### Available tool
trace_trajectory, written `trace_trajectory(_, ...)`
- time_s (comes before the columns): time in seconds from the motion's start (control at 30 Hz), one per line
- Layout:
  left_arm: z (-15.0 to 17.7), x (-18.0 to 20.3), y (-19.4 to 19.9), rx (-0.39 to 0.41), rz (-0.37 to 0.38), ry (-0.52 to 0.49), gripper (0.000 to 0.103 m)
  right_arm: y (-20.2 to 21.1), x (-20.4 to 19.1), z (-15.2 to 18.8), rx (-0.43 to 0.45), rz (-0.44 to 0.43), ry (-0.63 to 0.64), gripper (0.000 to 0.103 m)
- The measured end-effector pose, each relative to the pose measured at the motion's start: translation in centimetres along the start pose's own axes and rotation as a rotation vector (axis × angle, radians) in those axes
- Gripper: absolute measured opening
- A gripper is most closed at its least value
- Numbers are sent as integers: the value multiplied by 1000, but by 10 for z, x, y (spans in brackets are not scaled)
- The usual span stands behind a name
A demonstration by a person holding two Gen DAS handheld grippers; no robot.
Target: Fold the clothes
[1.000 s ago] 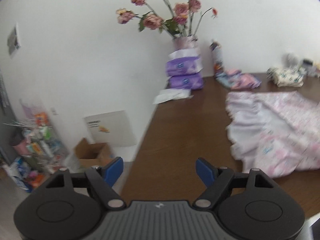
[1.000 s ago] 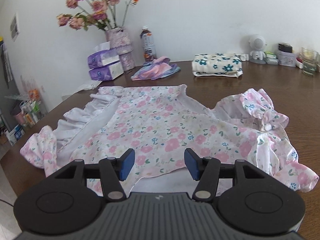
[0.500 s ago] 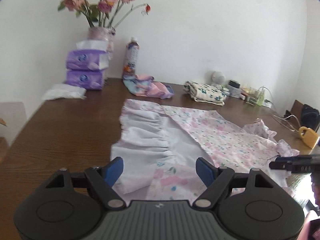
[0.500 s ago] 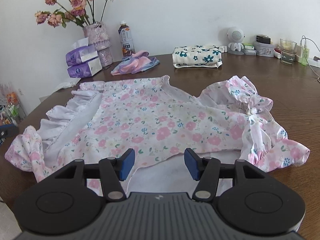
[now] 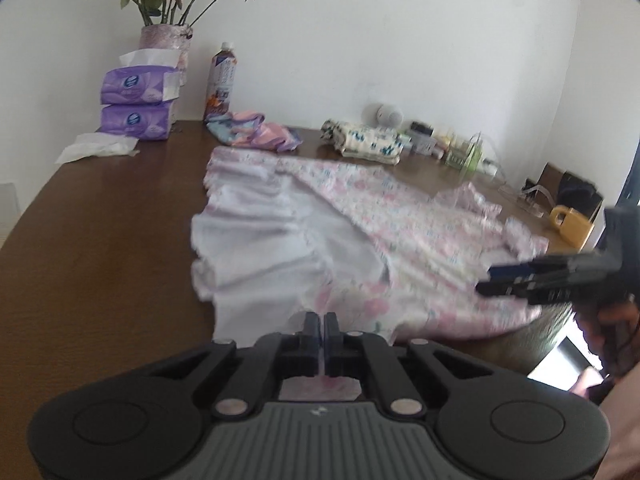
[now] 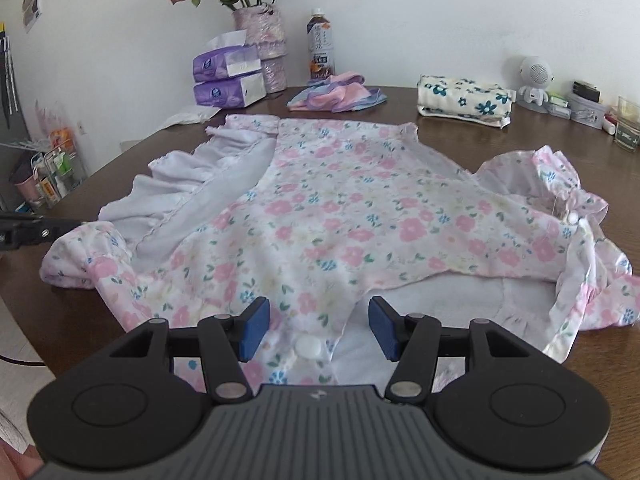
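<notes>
Garment edges are being taken up at the near side of a brown table (image 6: 520, 148), where a floral dress (image 6: 340, 216) is spread flat with its white ruffled lining (image 5: 264, 232) turned out on the left. The left gripper (image 5: 322, 326) is seen closed, its jaws brought together at the near sleeve, though whether cloth is pinched cannot be told. The right gripper (image 6: 318, 322) is held apart over the button placket (image 6: 308, 346), nothing clamped, apparently readied for a matching hold. Farther back, a folded floral cloth (image 6: 464, 100) is kept clear by the wall.
</notes>
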State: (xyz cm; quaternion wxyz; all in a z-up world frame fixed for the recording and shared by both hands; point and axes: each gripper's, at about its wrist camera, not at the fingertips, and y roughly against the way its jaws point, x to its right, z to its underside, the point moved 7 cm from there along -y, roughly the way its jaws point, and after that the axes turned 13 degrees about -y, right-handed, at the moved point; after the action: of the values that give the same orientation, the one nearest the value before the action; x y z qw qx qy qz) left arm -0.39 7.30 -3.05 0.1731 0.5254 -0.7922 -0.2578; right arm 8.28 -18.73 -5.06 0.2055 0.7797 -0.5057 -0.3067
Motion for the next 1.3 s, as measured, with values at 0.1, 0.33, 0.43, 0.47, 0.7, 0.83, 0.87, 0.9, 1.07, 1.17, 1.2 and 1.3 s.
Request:
trace_trajectory(0.1, 12, 7, 8, -45, -36, -44, 1, 7, 0, 5, -2, -12, 10, 58)
trace_trajectory(0.33, -26, -6, 28, 96, -103, 39, 71, 35, 15, 5, 56, -8, -10, 58)
trace_trajectory(0.43, -33, 1, 7, 37, -67, 32, 74, 43, 21, 4, 76, -14, -31, 58)
trace_trajectory(0.47, -32, 5, 0, 18, -58, 24, 73, 45, 20, 6, 76, -25, -32, 58)
trace_trajectory(0.7, -12, 31, -26, -80, -28, -104, 2, 33, -2, 26, 13, -81, 36, 58)
trace_trajectory(0.83, -1, 45, -16, -109, -92, -260, 4, 34, 0, 31, 11, -69, 68, 58)
trace_trajectory(0.87, 0, 46, -13, -119, -102, -273, 9, 35, 2, 32, 13, -64, 76, 58)
trace_trajectory(0.9, -1, 46, -9, -121, -115, -271, 22, 36, 4, 32, 15, -58, 85, 58)
trace_trajectory(1.07, -16, 23, 13, -6, -203, -79, 78, 43, 20, 26, 48, -56, 55, 59)
trace_trajectory(1.17, -25, 6, 14, 33, -231, 41, 77, 55, 48, 6, 142, 12, -8, 59)
trace_trajectory(1.2, -29, 5, 11, 34, -239, 49, 76, 59, 60, -2, 179, 63, -23, 59)
trace_trajectory(1.3, -45, 14, -3, 56, -222, 35, 76, 62, 96, -30, 259, 228, -46, 59)
